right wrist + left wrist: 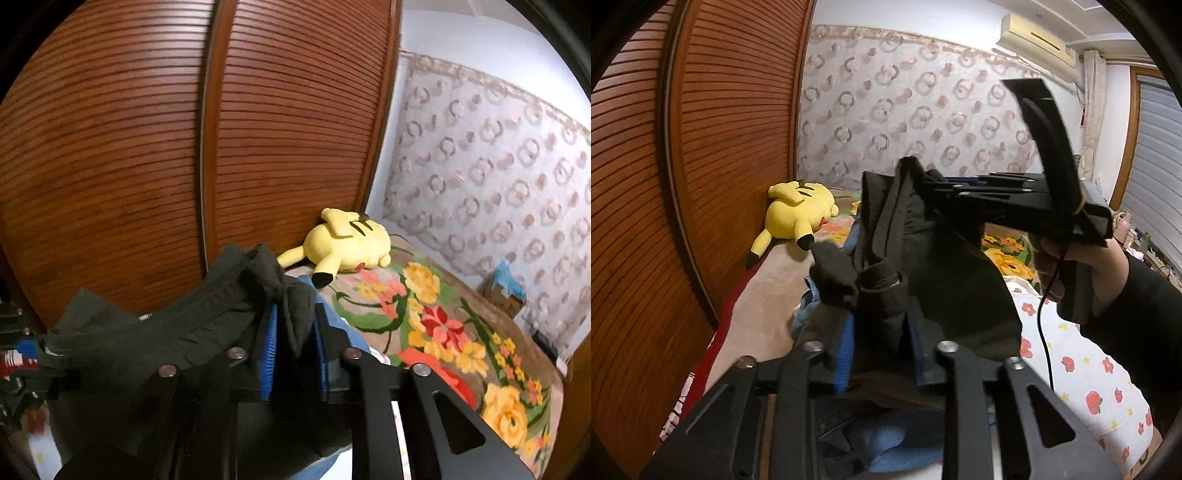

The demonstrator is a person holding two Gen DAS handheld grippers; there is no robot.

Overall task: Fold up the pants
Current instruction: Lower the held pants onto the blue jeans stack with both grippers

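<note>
Black pants (938, 266) hang in the air above the bed, held by both grippers. My left gripper (881, 314) is shut on a bunched black edge of the pants between its blue pads. My right gripper (923, 181) shows in the left wrist view, reaching in from the right and shut on the waistband. In the right wrist view the right gripper (295, 332) pinches a fold of the pants (155, 343), and the waistband stretches left toward the left gripper's body (14, 354). The legs hang down out of sight.
A yellow plush toy (798, 214) lies on the bed by the brown slatted wardrobe doors (701, 155); it also shows in the right wrist view (347, 247). A floral blanket (443, 332) and a strawberry-print sheet (1089, 380) cover the bed. Blue clothing (886, 443) lies below.
</note>
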